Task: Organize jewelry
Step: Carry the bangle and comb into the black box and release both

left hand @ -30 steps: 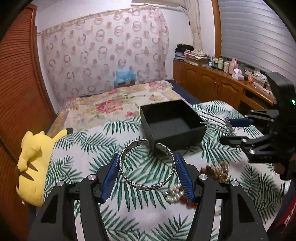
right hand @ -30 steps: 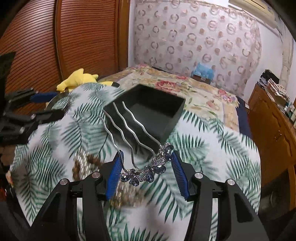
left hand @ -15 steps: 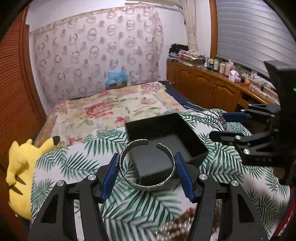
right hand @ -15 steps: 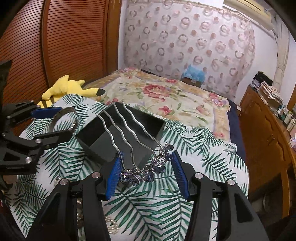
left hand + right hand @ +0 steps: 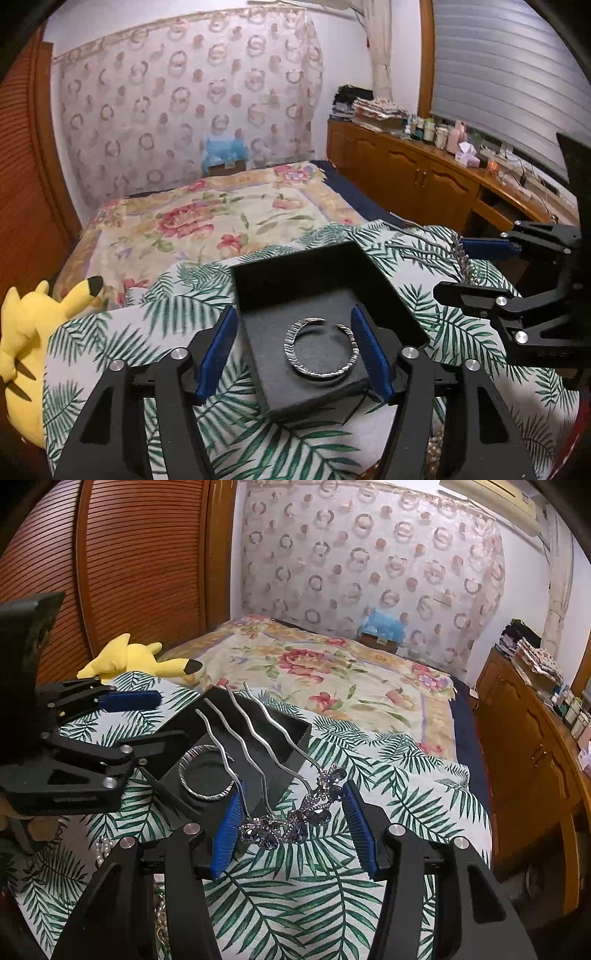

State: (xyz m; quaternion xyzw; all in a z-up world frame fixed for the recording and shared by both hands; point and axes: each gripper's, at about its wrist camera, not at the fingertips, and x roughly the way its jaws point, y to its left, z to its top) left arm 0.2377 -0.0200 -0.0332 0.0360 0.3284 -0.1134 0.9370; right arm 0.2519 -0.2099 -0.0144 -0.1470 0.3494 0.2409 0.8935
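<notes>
Now that its jaws have just been opening, the left gripper (image 5: 295, 350) stands wide, pads clear of the silver bangle (image 5: 320, 349), which lies loose on the floor of the black box (image 5: 384, 280). Beside it, the right gripper (image 5: 291, 821) clamps the jewelled head of the hair comb (image 5: 291, 819), prongs reaching over the box. Both pieces look light, stiff and slippery; the comb's prongs may bend, so its head seems the safer hold. Beads (image 5: 101, 849) lie on the palm-print cloth (image 5: 332, 897).

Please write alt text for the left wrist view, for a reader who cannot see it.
A silver cuff bracelet lies inside an open black box on a palm-leaf cloth, between the left gripper's open blue pads, which have just been opening. At right, the right gripper holds a jewelled hair comb.
</notes>
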